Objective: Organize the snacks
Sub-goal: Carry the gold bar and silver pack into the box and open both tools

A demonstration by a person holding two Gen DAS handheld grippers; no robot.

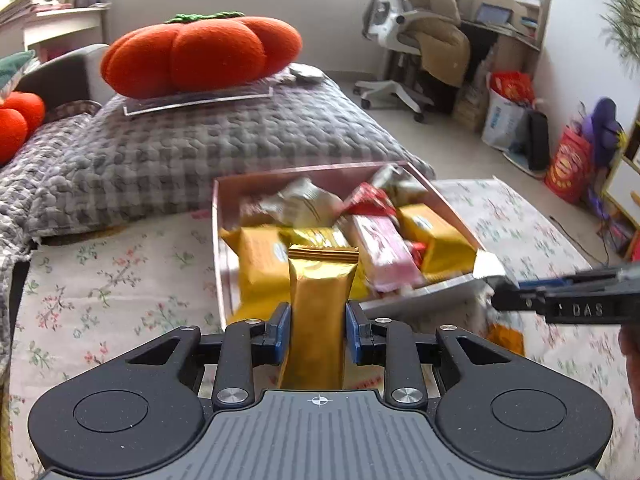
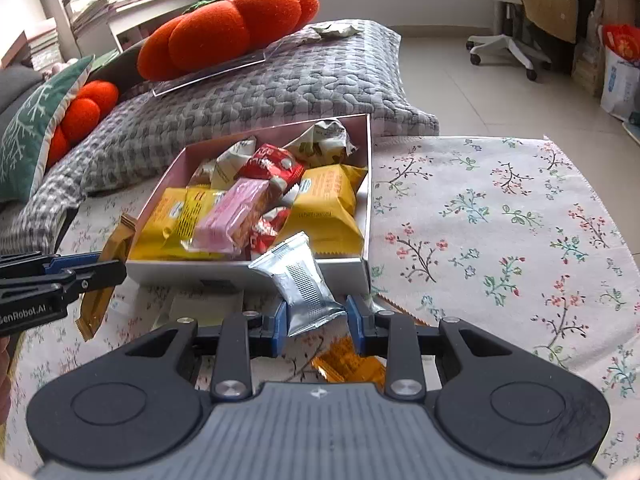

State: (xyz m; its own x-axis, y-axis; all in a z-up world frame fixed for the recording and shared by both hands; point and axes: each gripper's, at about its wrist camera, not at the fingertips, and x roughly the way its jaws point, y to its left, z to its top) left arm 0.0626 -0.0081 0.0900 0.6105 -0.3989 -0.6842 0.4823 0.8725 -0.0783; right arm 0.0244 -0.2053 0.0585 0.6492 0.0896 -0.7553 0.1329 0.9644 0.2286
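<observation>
Gold foil covers the long snack bar (image 1: 320,300) that the left gripper (image 1: 318,330) holds: the blue pads are closed against its two sides, and the bar stands nearly upright, its crimped top end in front of the pale pink cardboard box (image 2: 366,184). In the right wrist view the same bar (image 2: 106,264) hangs at the left outer side of the box, above the white floral tablecloth (image 2: 500,220).

The right gripper (image 2: 316,318) is narrowed on a silver foil snack packet (image 2: 298,280). The left pad touches the packet; whether the right pad also presses on it I cannot tell. The packet tilts, and its upper end reaches over the near wall of the box.

Inside the box lie yellow packets (image 2: 328,200), a pink wrapped biscuit pack (image 2: 236,212), red packets (image 2: 272,166) and pale crumpled ones (image 2: 324,138), all piled loosely. One more orange-gold wrapper (image 2: 346,366) lies on the cloth under the right gripper.

Behind the box is a grey quilted cushion (image 1: 208,136), and on it a clear plastic tray (image 1: 200,100) carries an orange pumpkin-shaped plush pillow (image 1: 200,54).
</observation>
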